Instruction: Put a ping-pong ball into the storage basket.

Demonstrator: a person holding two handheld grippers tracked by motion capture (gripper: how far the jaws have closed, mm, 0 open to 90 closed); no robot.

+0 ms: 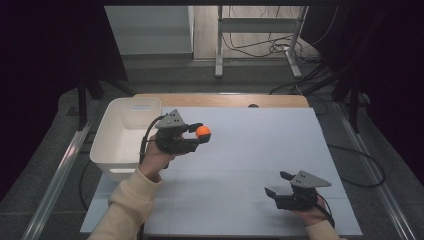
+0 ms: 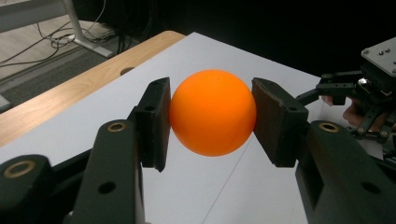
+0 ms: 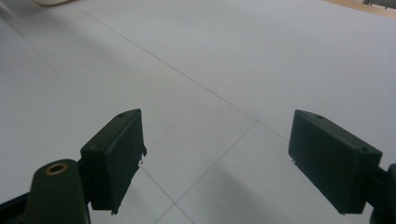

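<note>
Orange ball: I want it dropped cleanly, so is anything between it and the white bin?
Nothing visible. The left tool holds the orange ball above the table; the white bin sits open just beside it.

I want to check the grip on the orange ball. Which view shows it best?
The left gripper view: the orange ball sits large between both pads, which press its sides. The high view shows it small at the left gripper tip, above the table.
</note>
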